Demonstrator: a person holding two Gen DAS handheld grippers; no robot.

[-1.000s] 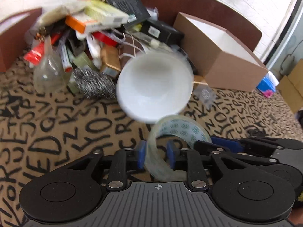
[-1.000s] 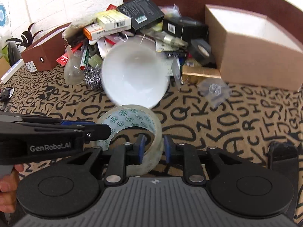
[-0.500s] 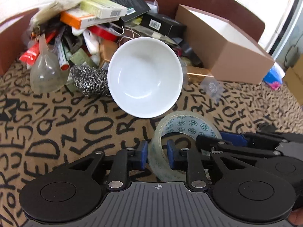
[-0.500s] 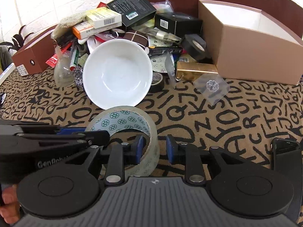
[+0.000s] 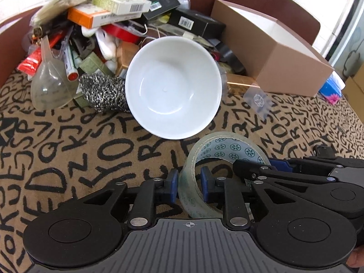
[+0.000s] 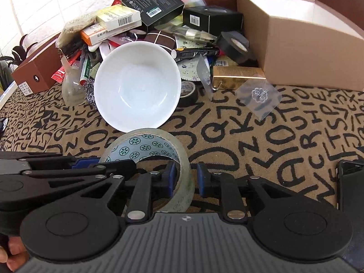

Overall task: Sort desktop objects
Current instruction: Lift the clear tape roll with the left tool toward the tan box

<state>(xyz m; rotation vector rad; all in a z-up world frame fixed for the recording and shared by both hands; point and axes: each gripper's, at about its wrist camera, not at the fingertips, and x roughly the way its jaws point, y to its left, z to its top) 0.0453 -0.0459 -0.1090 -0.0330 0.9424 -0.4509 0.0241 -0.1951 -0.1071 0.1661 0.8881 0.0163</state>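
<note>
A clear tape roll [image 5: 218, 150] stands on edge on the letter-print cloth, also in the right wrist view [image 6: 145, 145]. My left gripper [image 5: 188, 185] straddles its left wall, blue pads apart with a gap each side. My right gripper [image 6: 186, 179] straddles its right wall, also open with gaps. A white bowl [image 5: 173, 86] leans tilted against a pile of clutter just beyond the roll; it shows in the right wrist view too [image 6: 136, 86].
An open tan box [image 6: 302, 41] stands at the back right. A brown box [image 6: 34, 72] stands at the left. The pile holds cartons, black tape [image 6: 234, 45], a steel scourer [image 5: 102, 93] and a funnel [image 5: 50, 86]. A dark phone [image 6: 350, 186] lies at the right.
Both grippers' jaws have widened from shut on the tape roll to open with gaps. The bowl, blurred and moving a second ago, has settled against the pile.
</note>
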